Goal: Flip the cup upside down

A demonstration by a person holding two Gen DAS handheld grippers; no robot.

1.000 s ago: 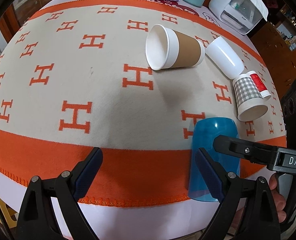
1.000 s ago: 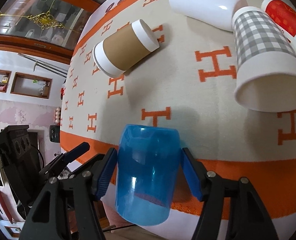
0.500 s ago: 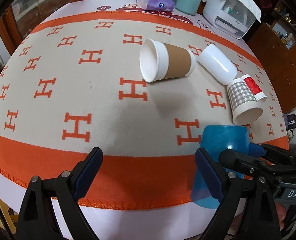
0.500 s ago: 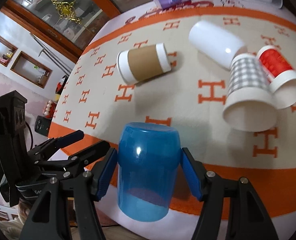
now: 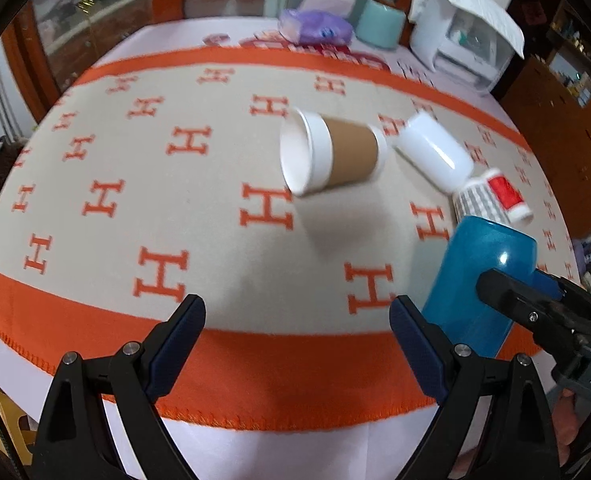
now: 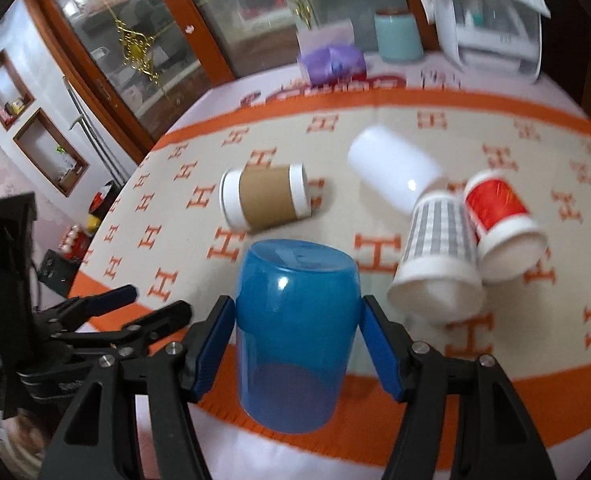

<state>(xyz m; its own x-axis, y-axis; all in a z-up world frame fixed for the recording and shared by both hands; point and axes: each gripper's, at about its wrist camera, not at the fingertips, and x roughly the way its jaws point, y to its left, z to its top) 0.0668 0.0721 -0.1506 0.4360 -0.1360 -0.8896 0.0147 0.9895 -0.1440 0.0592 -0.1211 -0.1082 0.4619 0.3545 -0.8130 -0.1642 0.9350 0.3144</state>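
The right tool (image 6: 297,334) pinched the blue cup (image 6: 295,332), base up; the left tool (image 5: 297,344) stood spread, holding nothing.

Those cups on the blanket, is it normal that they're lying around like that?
Odd, yes: the brown-sleeved cup, white cup, checked cup and red cup all lie tipped on their sides. Only the blue cup, in the right tool, is off the table.

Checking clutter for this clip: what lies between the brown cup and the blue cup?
Only bare H-patterned blanket lies between the brown cup and the blue cup, as the right wrist view shows.
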